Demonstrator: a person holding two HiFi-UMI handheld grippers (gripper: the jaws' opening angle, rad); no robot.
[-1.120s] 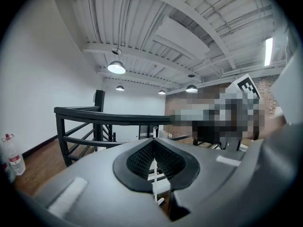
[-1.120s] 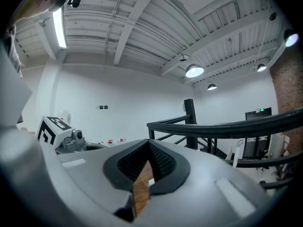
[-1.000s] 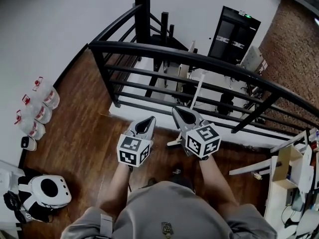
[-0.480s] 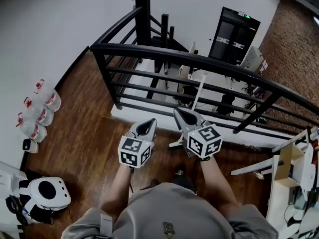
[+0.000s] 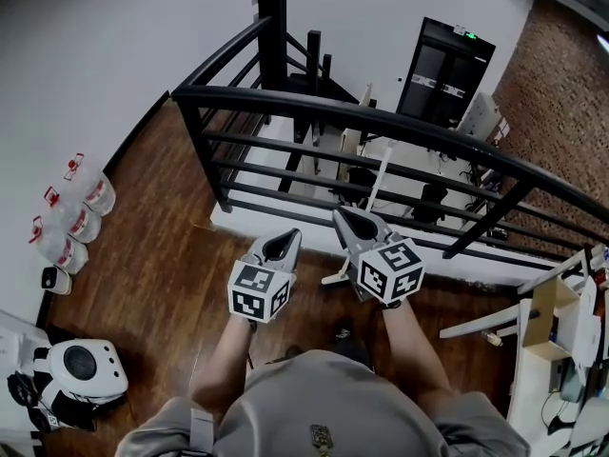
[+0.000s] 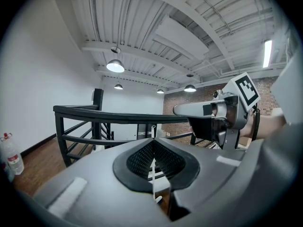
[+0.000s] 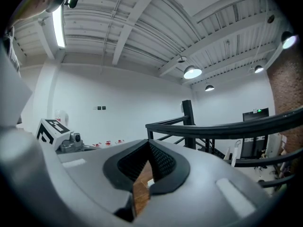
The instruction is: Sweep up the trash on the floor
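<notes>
In the head view both grippers are held side by side over the wooden floor (image 5: 162,255), pointing at the black railing (image 5: 381,117). My left gripper (image 5: 283,243) is shut with nothing in it; its pads meet in the left gripper view (image 6: 153,141). My right gripper (image 5: 344,219) is also shut and empty, as the right gripper view (image 7: 148,143) shows. A white long-handled tool (image 5: 377,181) leans on the railing just past the right gripper, its foot (image 5: 333,275) on the floor between the grippers. A small dark scrap (image 5: 340,332) lies on the floor below them.
Three water jugs (image 5: 71,219) stand along the left wall. A white and black rounded device (image 5: 81,371) sits at the lower left. Shelves with boxes (image 5: 557,331) fill the right edge. Beyond the railing the floor drops to a lower level with a black door (image 5: 445,65).
</notes>
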